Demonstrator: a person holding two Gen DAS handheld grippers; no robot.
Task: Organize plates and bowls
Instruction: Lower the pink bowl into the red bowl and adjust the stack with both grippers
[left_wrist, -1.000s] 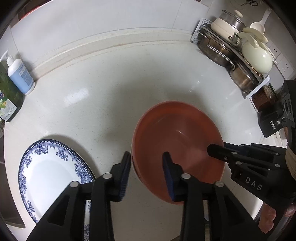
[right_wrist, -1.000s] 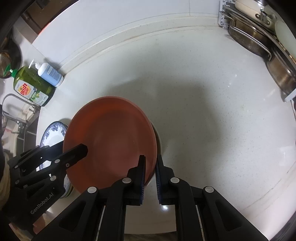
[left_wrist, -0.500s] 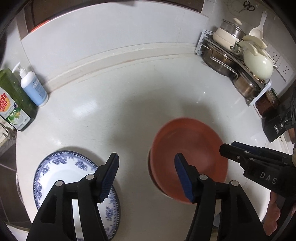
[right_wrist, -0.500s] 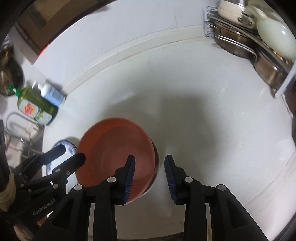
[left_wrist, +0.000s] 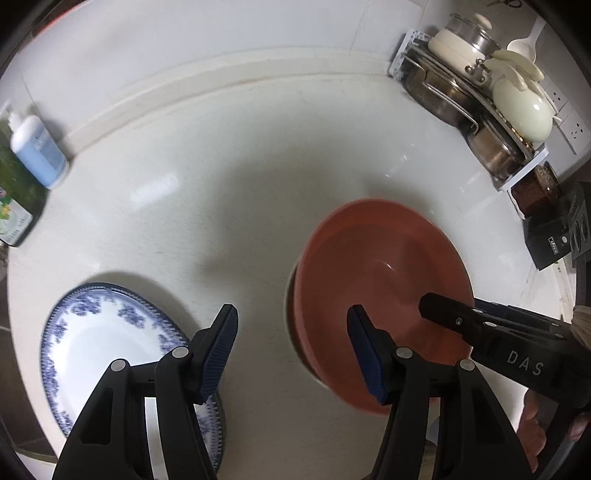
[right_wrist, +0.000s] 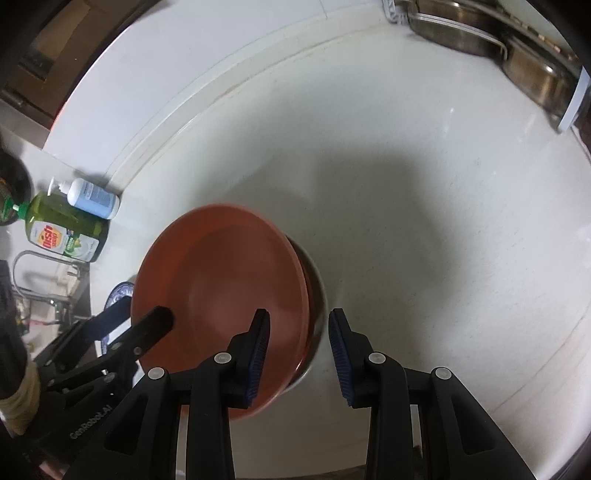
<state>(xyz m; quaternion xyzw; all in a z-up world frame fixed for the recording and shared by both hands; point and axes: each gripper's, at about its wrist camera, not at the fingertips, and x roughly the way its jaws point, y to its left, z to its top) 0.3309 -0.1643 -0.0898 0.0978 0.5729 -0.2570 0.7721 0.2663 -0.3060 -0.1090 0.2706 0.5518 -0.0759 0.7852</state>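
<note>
My left gripper (left_wrist: 291, 350) is closing on nothing; my right gripper (right_wrist: 297, 350) gapes, straddling the red plate's (right_wrist: 221, 288) rim untouched.

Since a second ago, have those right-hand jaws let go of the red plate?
Yes. The right gripper clamped the red plate rim then; now its jaws stand apart, the plate resting on a pale dish on the counter.

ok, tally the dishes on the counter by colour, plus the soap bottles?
Red-brown plate: 1
Blue-and-white patterned plate: 1
White dish under the red-brown one, only its rim showing: 1
Blue pump bottle: 1
Green dish-soap bottle: 1
Total: 5
</note>
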